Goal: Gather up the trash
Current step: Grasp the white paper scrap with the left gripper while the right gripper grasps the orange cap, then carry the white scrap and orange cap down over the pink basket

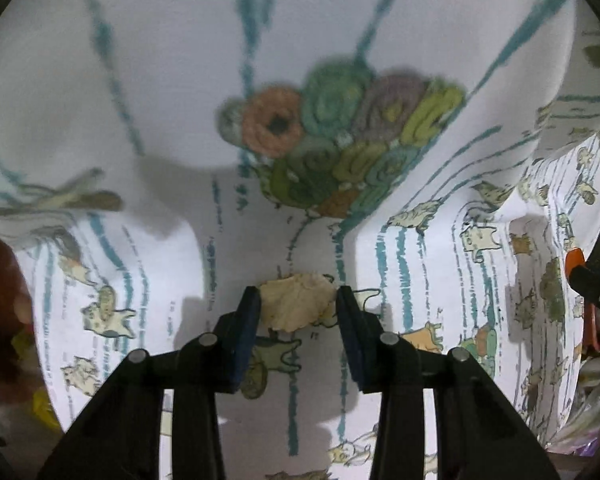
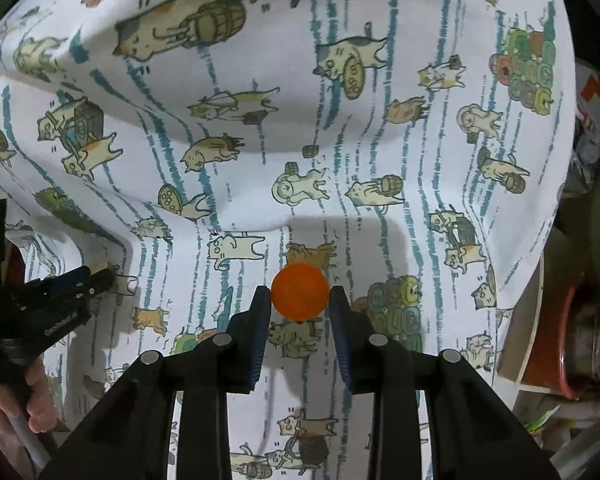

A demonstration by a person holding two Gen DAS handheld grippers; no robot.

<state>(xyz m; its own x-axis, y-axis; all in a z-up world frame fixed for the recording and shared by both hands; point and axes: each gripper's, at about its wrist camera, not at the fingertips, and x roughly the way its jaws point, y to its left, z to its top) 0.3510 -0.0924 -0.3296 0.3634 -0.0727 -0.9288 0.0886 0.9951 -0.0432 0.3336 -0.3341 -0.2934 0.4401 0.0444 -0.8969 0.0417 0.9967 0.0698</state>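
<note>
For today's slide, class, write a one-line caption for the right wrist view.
Right gripper shut on an orange ball above a cat-print cloth, left gripper at the left edge.

One pale scrap, one orange disc

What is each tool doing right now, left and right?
Left tool: closed on a crumpled beige scrap.
Right tool: closed on an orange ball.

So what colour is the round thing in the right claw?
Orange. The round thing shows best in the right wrist view.
</note>
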